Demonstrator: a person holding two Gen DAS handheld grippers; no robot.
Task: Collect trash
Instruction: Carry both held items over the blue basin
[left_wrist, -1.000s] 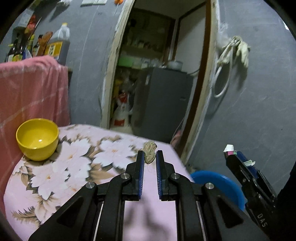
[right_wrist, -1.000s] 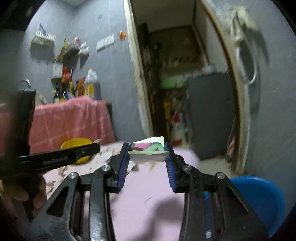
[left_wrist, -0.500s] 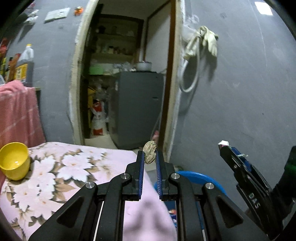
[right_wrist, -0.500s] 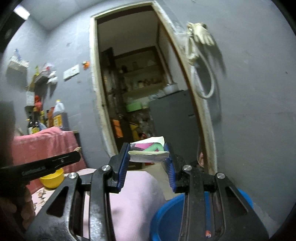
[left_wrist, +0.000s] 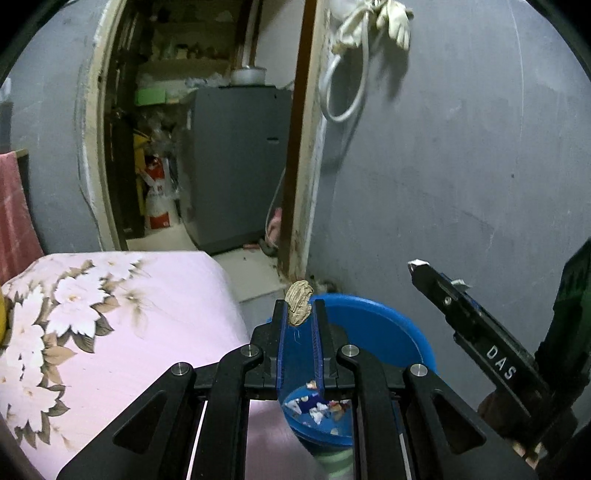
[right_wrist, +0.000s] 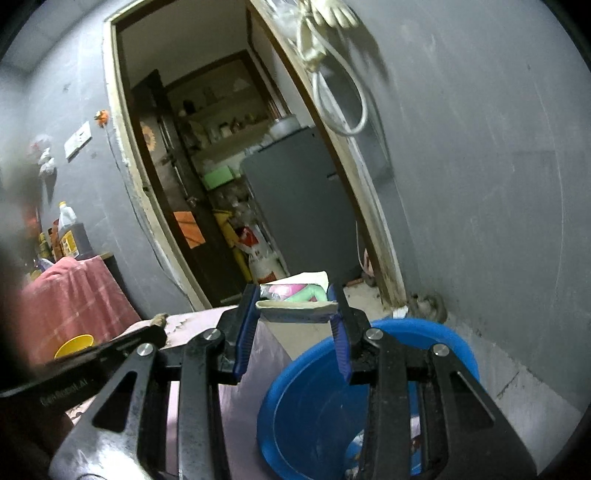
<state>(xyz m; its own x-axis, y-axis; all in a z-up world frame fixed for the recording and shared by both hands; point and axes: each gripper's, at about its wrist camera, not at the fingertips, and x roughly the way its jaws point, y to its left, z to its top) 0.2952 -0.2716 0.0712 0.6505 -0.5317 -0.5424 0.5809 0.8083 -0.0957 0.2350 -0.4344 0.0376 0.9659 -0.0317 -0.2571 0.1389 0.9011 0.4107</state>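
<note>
My left gripper (left_wrist: 299, 308) is shut on a small tan nut shell (left_wrist: 299, 296) pinched at its fingertips, above the near rim of a blue bin (left_wrist: 373, 325) that holds scraps of trash. My right gripper (right_wrist: 295, 299) is shut on a folded white wrapper with pink and green print (right_wrist: 297, 304), and hangs over the same blue bin (right_wrist: 306, 402). In the left wrist view the right gripper (left_wrist: 421, 267) shows at the right edge, a white corner of the wrapper at its tip. The left gripper (right_wrist: 160, 321) shows as a dark bar in the right wrist view.
A table with a pink flowered cloth (left_wrist: 110, 314) lies left of the bin. A yellow bowl (right_wrist: 74, 345) and a pink cloth (right_wrist: 74, 295) are further left. Behind are a grey wall, an open doorway and a grey fridge (left_wrist: 236, 162). A cord and glove (left_wrist: 369, 22) hang on the wall.
Both grippers have swung right from over the flowered table to above the blue bin, still holding the nut shell and the wrapper. The yellow bowl has slid out of the left wrist view.
</note>
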